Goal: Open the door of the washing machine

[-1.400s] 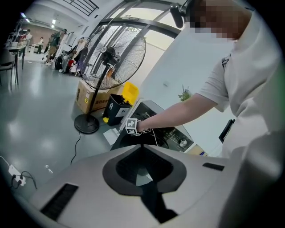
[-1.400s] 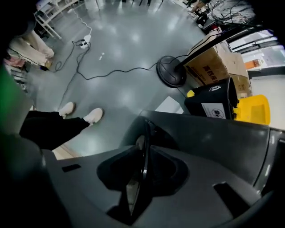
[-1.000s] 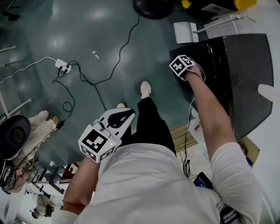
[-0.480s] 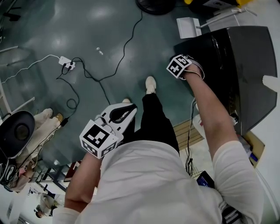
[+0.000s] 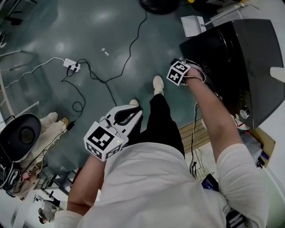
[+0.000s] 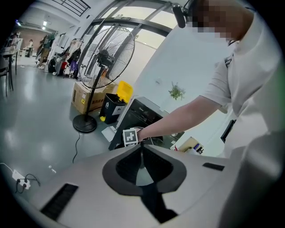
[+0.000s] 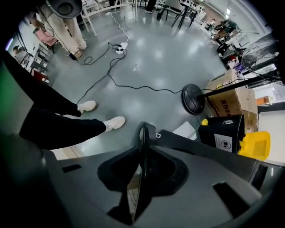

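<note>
Black washing machine (image 5: 249, 62), grey-green floor (image 5: 89, 40)

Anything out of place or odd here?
A loose black cable trails across the floor from a white power strip, near the person's shoes: a possible trip hazard. A white sheet lies beside the washing machine. Nothing looks spilled.

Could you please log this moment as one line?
right gripper: shut on washer door edge | left gripper: shut, empty

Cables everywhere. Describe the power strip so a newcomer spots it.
Start at the dark washing machine, then the fan base beside it. Follow its black cable across the floor to a white power strip, the only white block with cords attached.
</note>
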A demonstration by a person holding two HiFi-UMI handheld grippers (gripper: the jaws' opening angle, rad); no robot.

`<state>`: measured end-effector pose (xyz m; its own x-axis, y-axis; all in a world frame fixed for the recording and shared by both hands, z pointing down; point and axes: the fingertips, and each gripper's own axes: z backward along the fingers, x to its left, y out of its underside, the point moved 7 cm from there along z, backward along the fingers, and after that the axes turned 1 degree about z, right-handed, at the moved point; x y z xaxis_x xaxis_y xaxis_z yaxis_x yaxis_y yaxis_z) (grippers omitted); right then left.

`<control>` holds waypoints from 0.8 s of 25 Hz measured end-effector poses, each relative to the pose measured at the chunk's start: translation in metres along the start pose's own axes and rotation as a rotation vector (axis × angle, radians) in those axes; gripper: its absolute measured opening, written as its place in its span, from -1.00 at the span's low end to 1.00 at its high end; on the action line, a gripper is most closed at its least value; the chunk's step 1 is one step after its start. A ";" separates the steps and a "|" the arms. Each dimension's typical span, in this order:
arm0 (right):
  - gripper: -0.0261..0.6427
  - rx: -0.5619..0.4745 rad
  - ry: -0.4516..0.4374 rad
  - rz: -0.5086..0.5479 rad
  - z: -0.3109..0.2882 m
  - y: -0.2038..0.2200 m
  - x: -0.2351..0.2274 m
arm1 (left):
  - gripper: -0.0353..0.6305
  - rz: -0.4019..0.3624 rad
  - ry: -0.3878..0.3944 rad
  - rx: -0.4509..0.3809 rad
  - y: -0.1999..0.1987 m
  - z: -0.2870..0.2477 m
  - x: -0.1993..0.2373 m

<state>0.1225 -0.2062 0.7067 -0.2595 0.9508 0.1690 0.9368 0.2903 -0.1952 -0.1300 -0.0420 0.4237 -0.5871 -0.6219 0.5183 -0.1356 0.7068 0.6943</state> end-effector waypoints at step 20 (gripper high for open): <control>-0.69 0.009 0.024 0.213 0.021 -0.018 0.132 | -0.83 -0.128 0.184 0.065 0.057 0.045 -0.003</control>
<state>0.0663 -0.0835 0.7121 -0.0505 0.9880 0.1461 0.9676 0.0846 -0.2380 -0.1721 0.0150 0.4396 -0.4074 -0.7545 0.5146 -0.2545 0.6349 0.7295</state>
